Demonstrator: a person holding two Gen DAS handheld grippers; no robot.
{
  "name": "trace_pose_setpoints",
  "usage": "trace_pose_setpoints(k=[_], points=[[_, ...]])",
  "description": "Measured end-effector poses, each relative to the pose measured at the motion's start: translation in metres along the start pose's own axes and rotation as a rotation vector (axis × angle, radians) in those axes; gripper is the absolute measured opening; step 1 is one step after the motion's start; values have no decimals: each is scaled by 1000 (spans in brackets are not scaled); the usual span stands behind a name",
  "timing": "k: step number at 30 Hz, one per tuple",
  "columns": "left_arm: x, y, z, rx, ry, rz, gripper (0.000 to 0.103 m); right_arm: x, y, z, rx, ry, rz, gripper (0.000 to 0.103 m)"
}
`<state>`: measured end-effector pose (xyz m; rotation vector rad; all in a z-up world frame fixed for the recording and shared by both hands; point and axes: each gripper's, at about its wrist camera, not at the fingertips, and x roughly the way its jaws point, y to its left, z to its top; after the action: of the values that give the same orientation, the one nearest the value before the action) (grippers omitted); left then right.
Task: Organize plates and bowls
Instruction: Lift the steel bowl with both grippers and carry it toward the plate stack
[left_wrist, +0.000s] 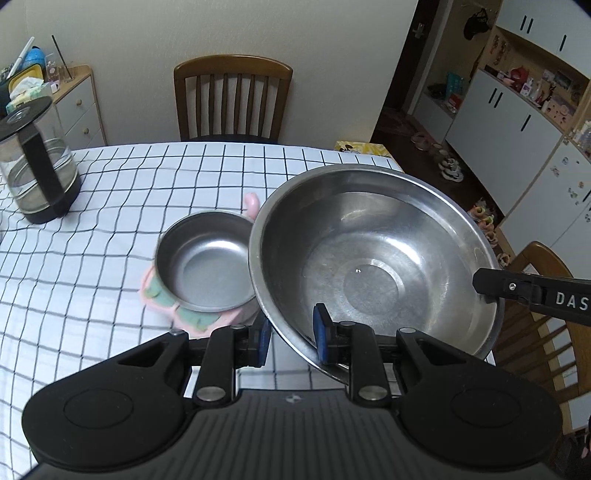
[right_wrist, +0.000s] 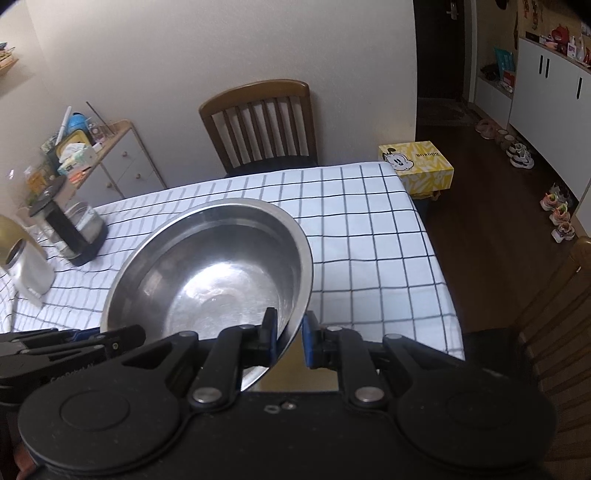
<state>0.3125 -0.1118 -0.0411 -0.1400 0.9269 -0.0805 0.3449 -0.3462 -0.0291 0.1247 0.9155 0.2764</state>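
A large steel bowl hangs tilted above the checked tablecloth, held at two spots on its rim. My left gripper is shut on the near rim, one blue pad inside the bowl and one outside. On the rim's right side, my right gripper is clamped. In the right wrist view, my right gripper pinches the large steel bowl at its near right rim, and my left gripper shows at the lower left. A small steel bowl with a pink and green outer shell rests on the cloth just left of the big bowl.
A glass kettle with a black base stands at the table's left, and a jar with a gold lid is near it. Wooden chairs stand at the far side and right side. A yellow box sits past the far right corner.
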Motion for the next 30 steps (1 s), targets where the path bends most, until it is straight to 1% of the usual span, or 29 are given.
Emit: trace_pose_setpoints(k=[7, 15, 21, 30], points=[[-36, 27, -31, 31, 4, -7, 23, -31, 34, -30, -1, -11, 18, 15], [-69, 55, -69, 67, 18, 2, 23, -54, 73, -73, 2, 1, 37, 15], [-87, 73, -97, 85, 29, 14, 23, -64, 96, -104, 13, 14, 47, 16], [-102, 96, -134, 104, 57, 37, 23, -68, 121, -144, 23, 43, 56, 16]])
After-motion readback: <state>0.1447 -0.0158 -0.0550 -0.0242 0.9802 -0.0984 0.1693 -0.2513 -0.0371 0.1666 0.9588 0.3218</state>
